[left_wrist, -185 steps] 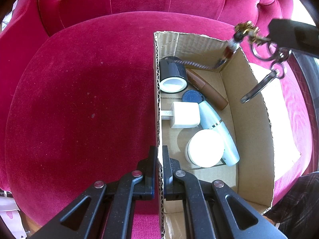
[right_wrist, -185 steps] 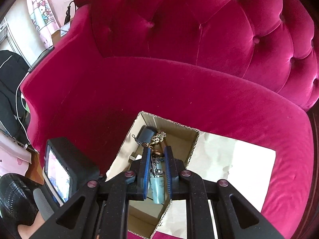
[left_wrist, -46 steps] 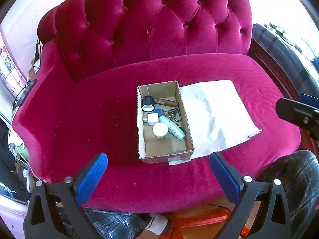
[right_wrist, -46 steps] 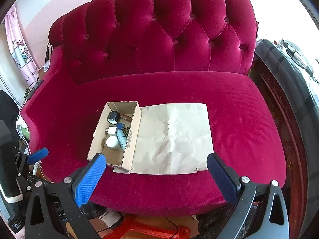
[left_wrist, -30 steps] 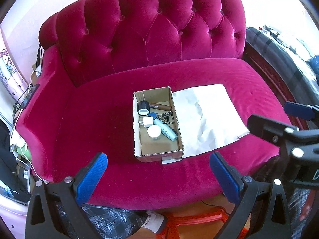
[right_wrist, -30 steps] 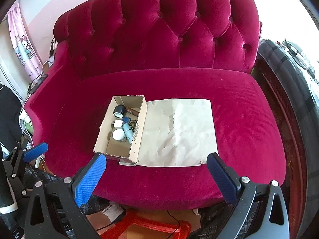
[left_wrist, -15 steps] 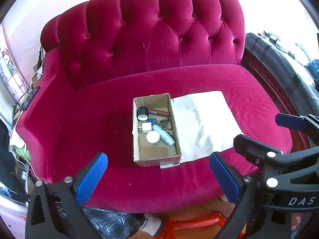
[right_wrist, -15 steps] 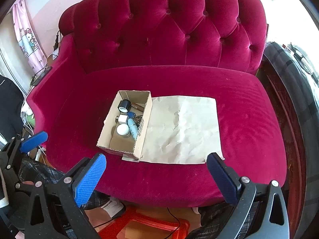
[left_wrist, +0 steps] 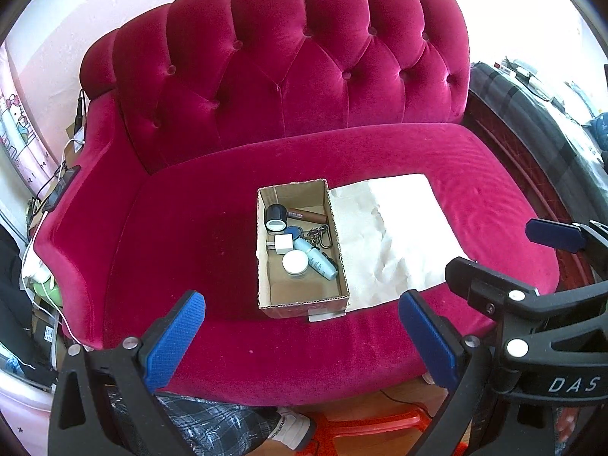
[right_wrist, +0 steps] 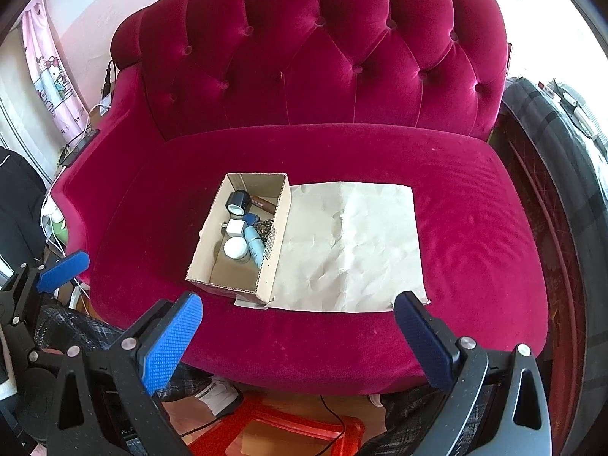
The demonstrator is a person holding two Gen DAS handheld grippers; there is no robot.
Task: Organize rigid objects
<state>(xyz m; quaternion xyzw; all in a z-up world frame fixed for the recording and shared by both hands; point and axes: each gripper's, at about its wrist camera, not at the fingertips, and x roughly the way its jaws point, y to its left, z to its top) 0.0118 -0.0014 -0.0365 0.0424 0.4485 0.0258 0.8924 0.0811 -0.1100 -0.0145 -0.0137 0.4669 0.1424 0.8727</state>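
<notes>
A cardboard box [left_wrist: 262,266] [right_wrist: 277,228] sits on the seat of a crimson velvet sofa [left_wrist: 190,235]. Inside lie a black tape roll [left_wrist: 275,217], a brown tube [left_wrist: 307,216], a white charger [left_wrist: 284,244], a white jar [left_wrist: 295,262], a light-blue bottle [left_wrist: 317,262] and a key ring [left_wrist: 319,233]. My left gripper [left_wrist: 300,338] is wide open and empty, held back in front of the sofa. My right gripper [right_wrist: 298,336] is wide open and empty too, and shows at the right of the left wrist view [left_wrist: 532,266].
A creased sheet of paper [right_wrist: 349,243] lies on the seat right of the box. A red stool [right_wrist: 273,433] and my legs are below. Cables and a phone [left_wrist: 62,186] sit at the sofa's left arm. A dark bed [right_wrist: 562,144] stands right.
The key ring was dropped into the box and both grippers opened and pulled far back from the sofa. Over the last second the views shifted only slightly.
</notes>
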